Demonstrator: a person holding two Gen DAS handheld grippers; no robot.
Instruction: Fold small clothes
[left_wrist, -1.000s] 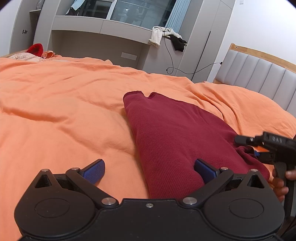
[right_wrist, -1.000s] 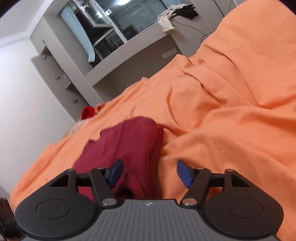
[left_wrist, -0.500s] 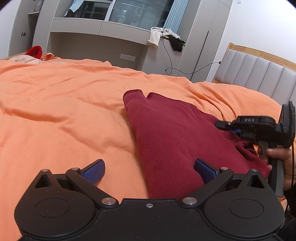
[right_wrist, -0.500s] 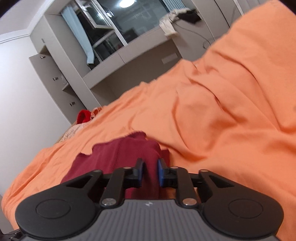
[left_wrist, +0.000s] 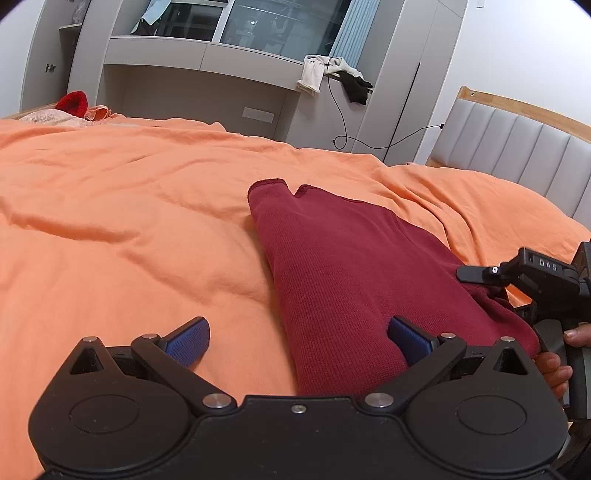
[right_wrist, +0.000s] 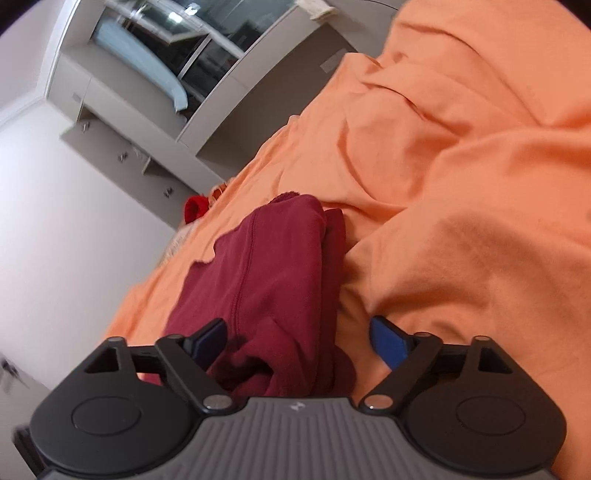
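A dark red knit garment (left_wrist: 343, 280) lies folded lengthwise on the orange bedspread (left_wrist: 122, 229). My left gripper (left_wrist: 298, 336) is open and empty at the garment's near end, its right pad over the cloth. The right gripper shows in the left wrist view (left_wrist: 472, 275) at the garment's right edge. In the right wrist view the right gripper (right_wrist: 299, 338) is open, with the garment's bunched near corner (right_wrist: 280, 295) lying between its fingers and not pinched.
A grey upholstered headboard (left_wrist: 517, 147) stands at the right. A grey wall unit (left_wrist: 207, 85) with hanging clothes and a cable lies beyond the bed. A red item (left_wrist: 72, 101) sits at the bed's far left corner.
The right gripper was open a second ago, shut half a second ago, and is open again now. It has tilted and dropped back to the garment's edge. The left gripper has not moved.
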